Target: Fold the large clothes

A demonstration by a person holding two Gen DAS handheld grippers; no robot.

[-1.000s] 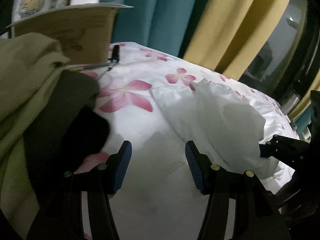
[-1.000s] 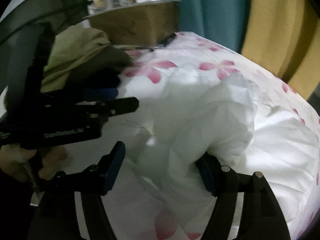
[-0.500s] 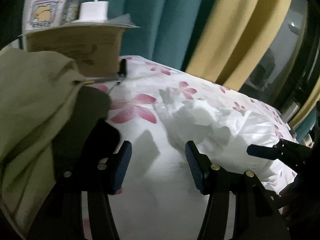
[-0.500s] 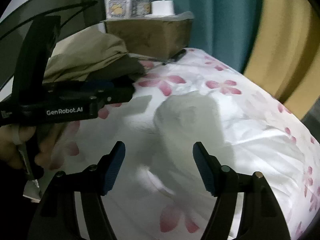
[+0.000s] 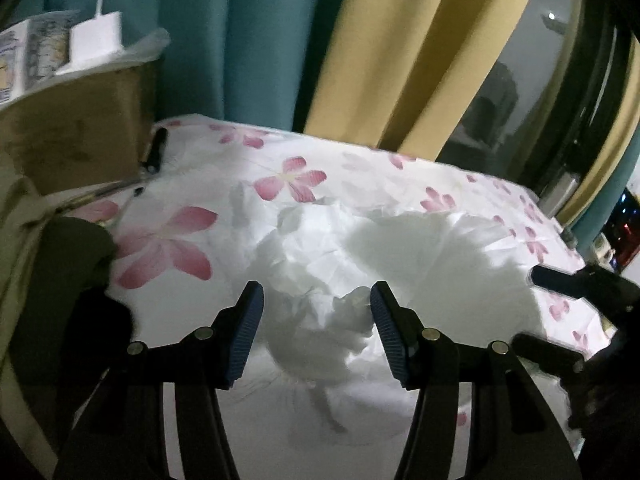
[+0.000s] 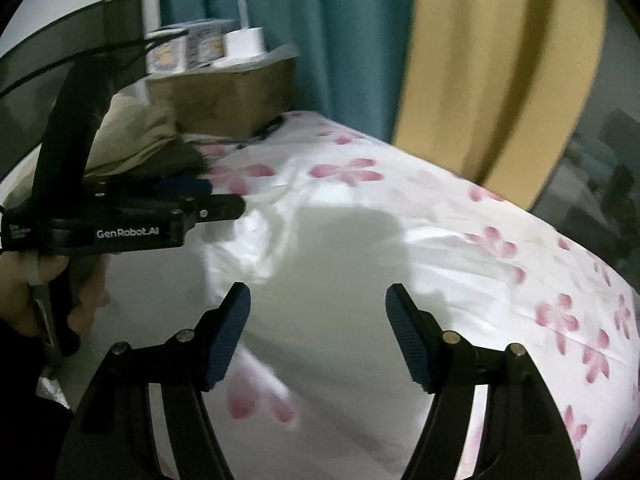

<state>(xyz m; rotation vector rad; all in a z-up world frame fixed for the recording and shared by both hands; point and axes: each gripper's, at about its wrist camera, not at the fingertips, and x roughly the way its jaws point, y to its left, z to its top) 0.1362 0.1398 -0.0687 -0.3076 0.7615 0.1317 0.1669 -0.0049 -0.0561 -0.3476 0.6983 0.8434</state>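
A crumpled white garment (image 5: 360,264) lies in a heap on the flowered bed sheet (image 5: 288,178); in the right wrist view it shows as a pale, shadowed mound (image 6: 320,248). My left gripper (image 5: 316,330) is open and empty, low over the near edge of the garment. My right gripper (image 6: 318,332) is open and empty above the garment. The right gripper's fingers (image 5: 560,280) show at the right edge of the left wrist view. The left gripper (image 6: 208,204) shows from the side in the right wrist view.
A pile of olive and dark clothes (image 5: 44,264) lies at the left. A cardboard box (image 5: 76,136) with small cartons and a white lamp base (image 5: 94,42) stands behind it. Teal and yellow curtains (image 5: 392,60) hang behind the bed. Pens (image 5: 154,152) lie by the box.
A second ago my right gripper held the white garment lifted. It has let go, the garment has dropped into a heap on the bed, and both cameras have tilted up.
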